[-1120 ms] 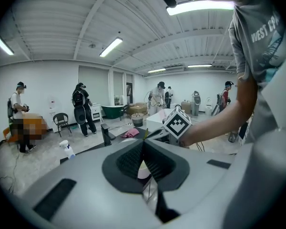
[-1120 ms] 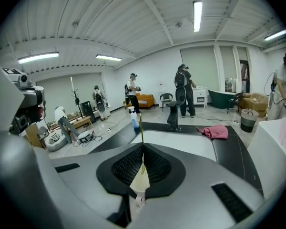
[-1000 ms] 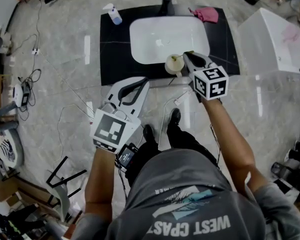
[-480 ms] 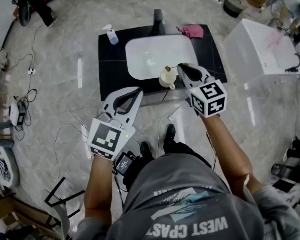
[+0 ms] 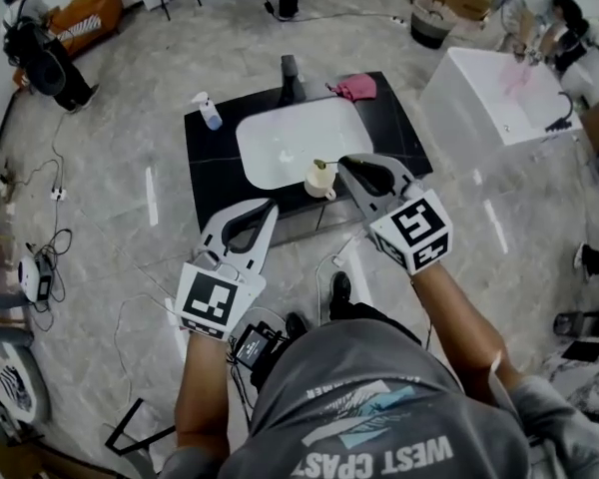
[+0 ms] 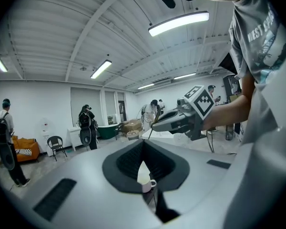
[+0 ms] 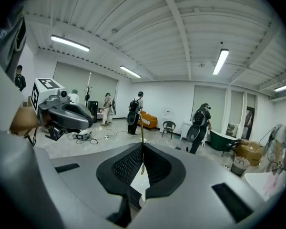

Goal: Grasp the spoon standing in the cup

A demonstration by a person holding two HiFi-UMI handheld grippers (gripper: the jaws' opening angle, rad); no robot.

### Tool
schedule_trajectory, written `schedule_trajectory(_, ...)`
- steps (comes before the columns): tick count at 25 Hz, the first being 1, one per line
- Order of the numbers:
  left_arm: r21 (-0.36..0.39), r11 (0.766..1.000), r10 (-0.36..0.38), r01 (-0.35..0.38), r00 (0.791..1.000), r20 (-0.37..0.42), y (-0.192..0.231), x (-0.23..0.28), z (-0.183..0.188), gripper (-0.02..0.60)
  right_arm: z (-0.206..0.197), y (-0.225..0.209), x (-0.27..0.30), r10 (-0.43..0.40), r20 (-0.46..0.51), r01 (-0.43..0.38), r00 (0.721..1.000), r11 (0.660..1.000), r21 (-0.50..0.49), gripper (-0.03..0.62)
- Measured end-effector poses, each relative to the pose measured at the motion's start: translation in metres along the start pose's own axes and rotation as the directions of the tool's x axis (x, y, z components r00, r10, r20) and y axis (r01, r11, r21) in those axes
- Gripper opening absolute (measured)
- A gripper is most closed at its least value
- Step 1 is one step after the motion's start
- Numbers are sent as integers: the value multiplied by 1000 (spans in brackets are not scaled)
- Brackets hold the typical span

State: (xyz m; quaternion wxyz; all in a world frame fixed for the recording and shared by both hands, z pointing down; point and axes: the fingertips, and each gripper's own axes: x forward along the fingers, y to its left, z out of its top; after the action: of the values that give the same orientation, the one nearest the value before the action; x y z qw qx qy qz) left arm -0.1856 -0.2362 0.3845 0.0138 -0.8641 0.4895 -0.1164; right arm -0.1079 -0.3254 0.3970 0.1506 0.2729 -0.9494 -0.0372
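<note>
- Right gripper (image 5: 344,161): jaws clenched at the tips on the thin gold-toned spoon (image 7: 142,157). It is held out over the near right edge of the basin.
- Spoon: pinched upright between the right gripper's tips, with one end hanging just above the cup. I cannot tell whether it touches the cup.
- Small white cup (image 5: 320,180) with a side handle: stands upright at the near right edge of the basin, just left of the right gripper's tips.
- Left gripper (image 5: 270,205): jaws closed tip to tip and holding nothing. It hangs near and left of the cup, apart from it.
- White oval sink basin (image 5: 280,143): set into a black countertop (image 5: 208,158).
- Dark tap (image 5: 290,70): at the far rim of the basin.
- Clear spray bottle (image 5: 208,111): far left on the countertop.
- Pink cloth (image 5: 356,87): far right on the countertop.
</note>
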Motion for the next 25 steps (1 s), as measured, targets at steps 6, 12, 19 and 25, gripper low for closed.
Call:
schedule_trajectory(6,43,998,-36,35,999,33,-4,-8,14,2,29,23,-28,10,38,-6,999,995,-105,35)
schedule_trajectory(12,86,995,-60,55,997,58,-7,-20,26,2,44,46,-51,23,41,-17,999,989,-144,35)
schedule_trajectory(19,164,984,-83,72,995,58,-15,-33,34,2,66,68,-74,29,57,-18,998,982,-188,35)
schedule_trajectory(25,180,982,-74,63,996,53,-18,-49,40,2,87,86,-90,17,73,0,997,976,-220,34)
